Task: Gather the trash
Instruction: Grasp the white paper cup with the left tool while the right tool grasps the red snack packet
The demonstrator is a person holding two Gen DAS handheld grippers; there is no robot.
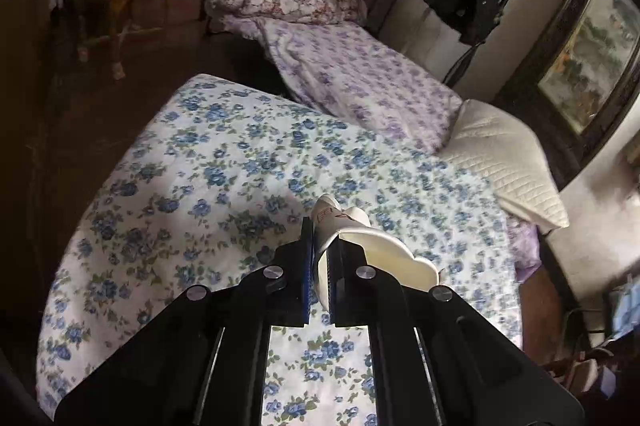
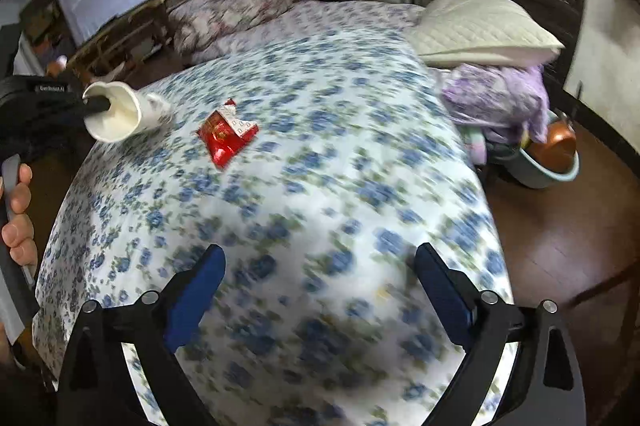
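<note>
While our left tongs [image 1: 320, 266] pinch the paper cup [image 1: 360, 246], right tongs [image 2: 320, 290] gape empty
Crushed rim may slip; we could overshoot the red wrapper [image 2: 226, 134] on the bed [image 2: 360, 154]

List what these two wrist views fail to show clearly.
- Red foil wrapper, right wrist view: print too small and blurred to read.
- White paper cup, left wrist view: its lower part is hidden between the shut left claw.
- Blue-flowered bedspread, right wrist view: motion blur smears its pattern near the open right claw.
- Copper-coloured pot: partly hidden by purple cloth.
</note>
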